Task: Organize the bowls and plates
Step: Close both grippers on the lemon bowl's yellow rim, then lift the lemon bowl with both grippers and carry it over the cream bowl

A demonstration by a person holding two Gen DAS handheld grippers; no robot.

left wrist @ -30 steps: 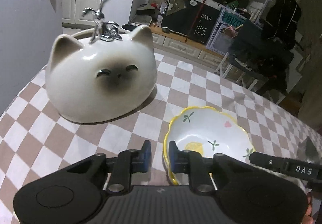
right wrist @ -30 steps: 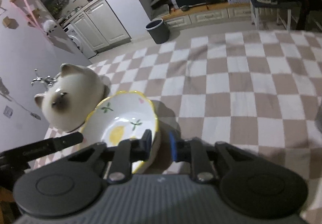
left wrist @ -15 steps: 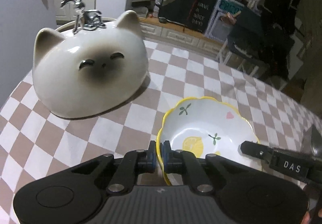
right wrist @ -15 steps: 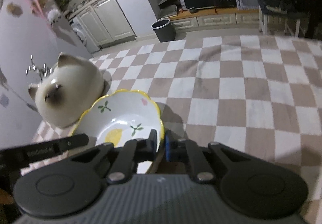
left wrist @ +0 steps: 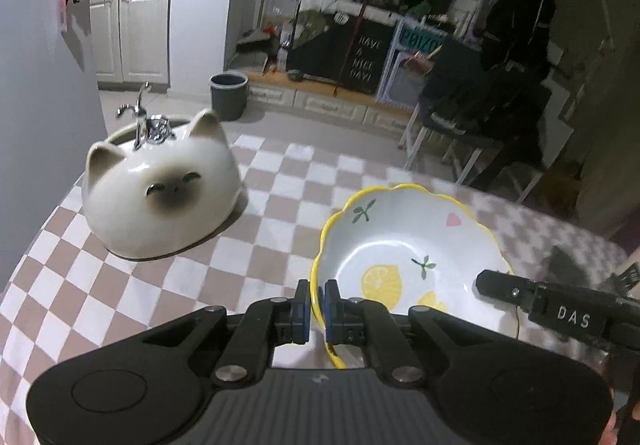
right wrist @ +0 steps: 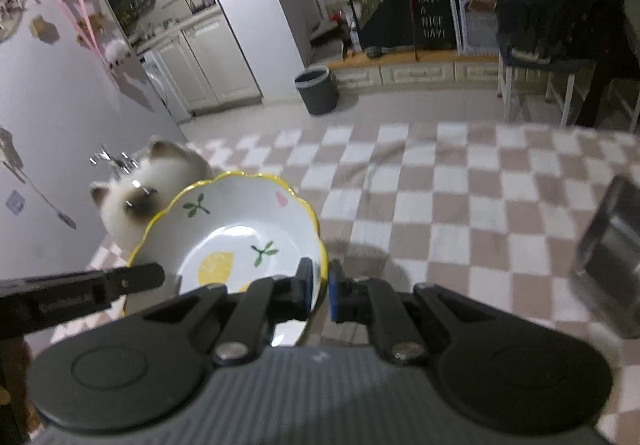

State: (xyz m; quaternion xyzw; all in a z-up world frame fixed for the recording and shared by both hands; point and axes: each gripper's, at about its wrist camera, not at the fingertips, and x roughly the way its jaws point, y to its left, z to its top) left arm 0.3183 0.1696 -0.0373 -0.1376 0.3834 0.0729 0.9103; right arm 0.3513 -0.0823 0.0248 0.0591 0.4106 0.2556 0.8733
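A white bowl with a yellow scalloped rim and lemon pictures is held above the checkered tablecloth. My left gripper is shut on its left rim. My right gripper is shut on its right rim; the bowl shows in the right wrist view too. A cat-faced white ceramic bowl lies upside down on the table to the left, apart from the lemon bowl; it also shows in the right wrist view.
A small chrome faucet ornament stands behind the cat bowl. A grey wall runs along the left table edge. A dark metal object sits at the right of the table. The table's far edge drops to the kitchen floor.
Both grippers closed on the lemon bowl's rim and lifted it off the table. The cat bowl now looks lower and farther away.
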